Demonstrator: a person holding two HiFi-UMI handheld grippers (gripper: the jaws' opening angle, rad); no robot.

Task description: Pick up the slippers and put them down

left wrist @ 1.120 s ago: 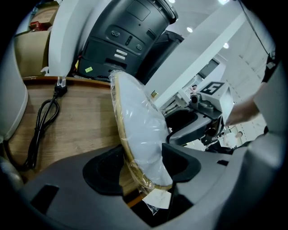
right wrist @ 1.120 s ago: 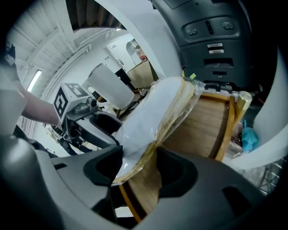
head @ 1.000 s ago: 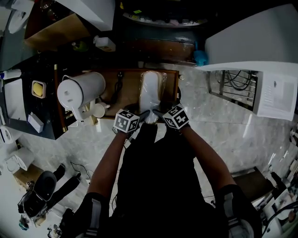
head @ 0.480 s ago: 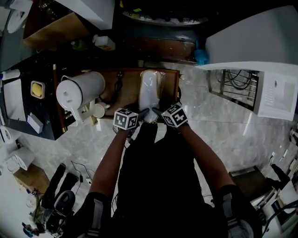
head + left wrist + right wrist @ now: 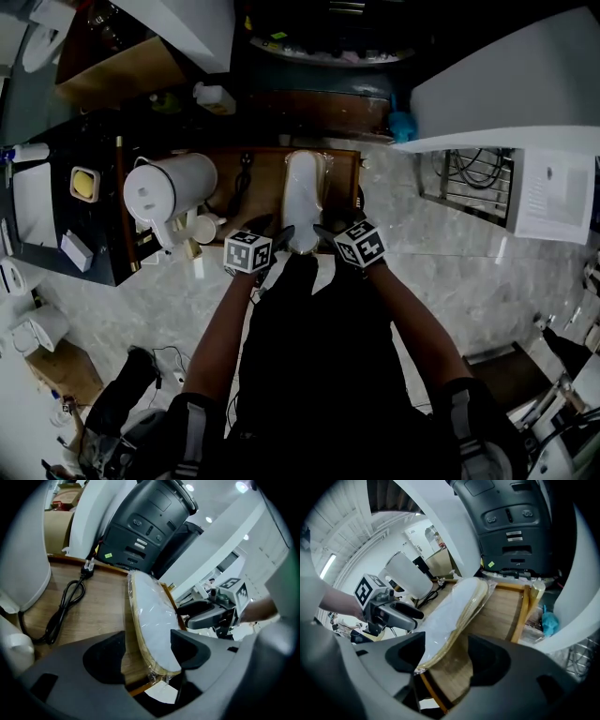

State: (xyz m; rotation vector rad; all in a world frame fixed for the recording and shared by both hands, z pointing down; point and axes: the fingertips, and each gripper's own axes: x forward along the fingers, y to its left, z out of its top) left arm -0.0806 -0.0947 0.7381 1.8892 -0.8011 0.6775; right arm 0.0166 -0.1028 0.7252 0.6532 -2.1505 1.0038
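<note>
Both left tongs [image 5: 147,653] and right tongs [image 5: 446,658] just opened wide round slippers [image 5: 303,192]; heel hidden overhead

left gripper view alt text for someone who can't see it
Plastic-wrapped slippers lie on a wooden surface between the open jaws of the left gripper, which have just been opening. A black cable lies left, the right gripper right.
</note>
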